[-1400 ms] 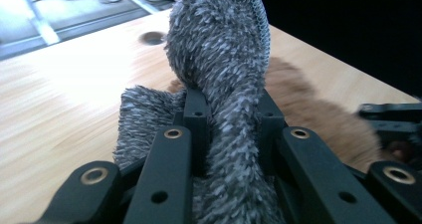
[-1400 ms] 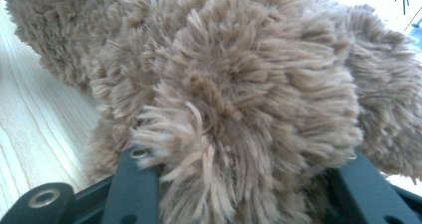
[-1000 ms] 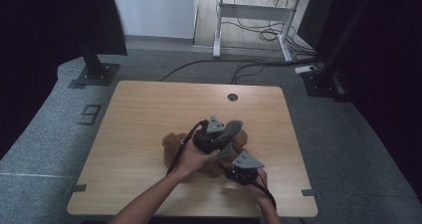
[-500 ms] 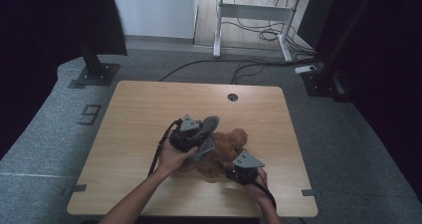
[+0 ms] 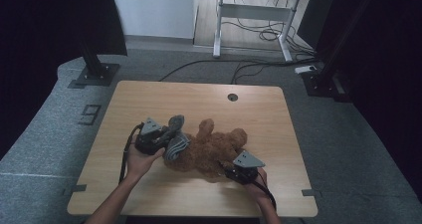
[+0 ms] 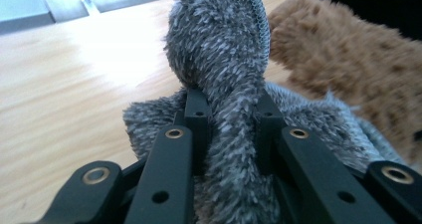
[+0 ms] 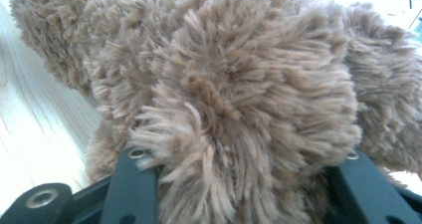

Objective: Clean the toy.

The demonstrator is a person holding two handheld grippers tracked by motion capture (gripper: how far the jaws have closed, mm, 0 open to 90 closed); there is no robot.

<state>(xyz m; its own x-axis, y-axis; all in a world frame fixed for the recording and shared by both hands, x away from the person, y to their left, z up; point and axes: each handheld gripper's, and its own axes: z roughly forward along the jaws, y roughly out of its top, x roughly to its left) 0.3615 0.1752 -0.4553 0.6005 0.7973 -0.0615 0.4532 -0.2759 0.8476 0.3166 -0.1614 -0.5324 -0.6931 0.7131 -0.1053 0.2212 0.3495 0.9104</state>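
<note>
1. Left hand-held gripper [image 5: 166, 137]: jaws pinched tight on a grey fleecy garment [image 6: 224, 59], beside the toy.
2. Right hand-held gripper [image 5: 234, 170]: jaws clamped partway on the brown plush bear [image 5: 211, 147].
3. Bear: lying mid-bench [image 5: 149, 97]; light, soft, compressible. Best gripped by a limb.

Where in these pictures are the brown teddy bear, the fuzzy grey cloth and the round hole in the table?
brown teddy bear [image 5: 211, 152], high view, on its belly.
fuzzy grey cloth [image 6: 224, 50], left gripper view, on the bunched part above the jaws.
round hole in the table [image 5: 232, 97], high view, on the dark centre of the hole.
</note>
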